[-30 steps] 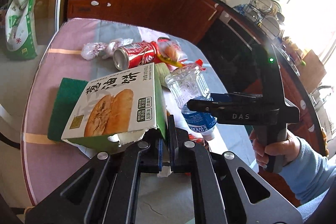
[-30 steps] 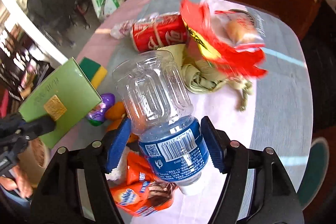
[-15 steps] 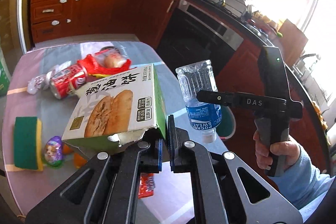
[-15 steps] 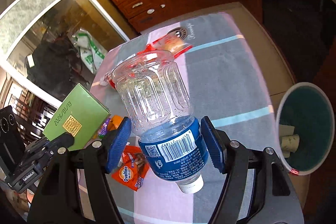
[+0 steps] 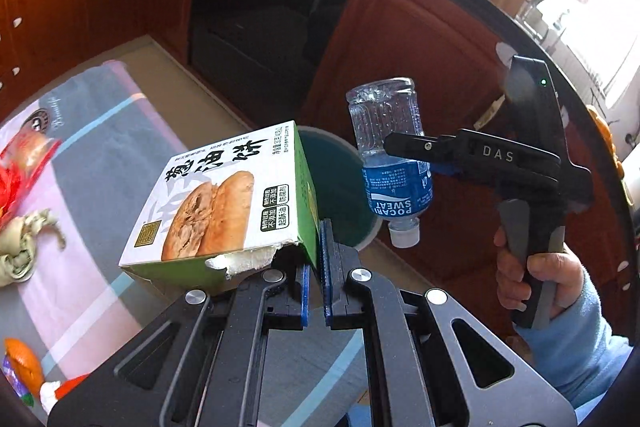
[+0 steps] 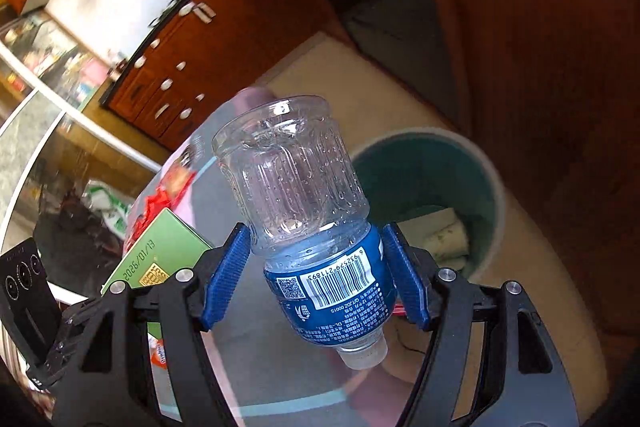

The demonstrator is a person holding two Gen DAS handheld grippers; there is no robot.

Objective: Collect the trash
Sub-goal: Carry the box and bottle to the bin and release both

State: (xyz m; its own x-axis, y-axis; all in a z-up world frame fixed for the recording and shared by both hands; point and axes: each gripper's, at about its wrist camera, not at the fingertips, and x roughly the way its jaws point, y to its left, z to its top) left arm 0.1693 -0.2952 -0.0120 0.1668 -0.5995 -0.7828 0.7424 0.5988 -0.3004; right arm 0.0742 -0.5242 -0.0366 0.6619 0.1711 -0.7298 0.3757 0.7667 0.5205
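Two pieces of trash hang above the green bin (image 6: 486, 187): the plastic bottle (image 6: 316, 247), cap down, clamped in the right gripper (image 6: 316, 281), and the food box (image 5: 224, 203), pinched by the left gripper (image 5: 316, 267).

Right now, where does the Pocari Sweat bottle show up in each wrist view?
Left wrist: right of centre, the Pocari Sweat bottle hangs cap-down in the right gripper, beside the green food box.
Right wrist: centre, the bottle sits cap toward the camera between the blue pads.
Shared landmark: the teal trash bin behind the bottle.
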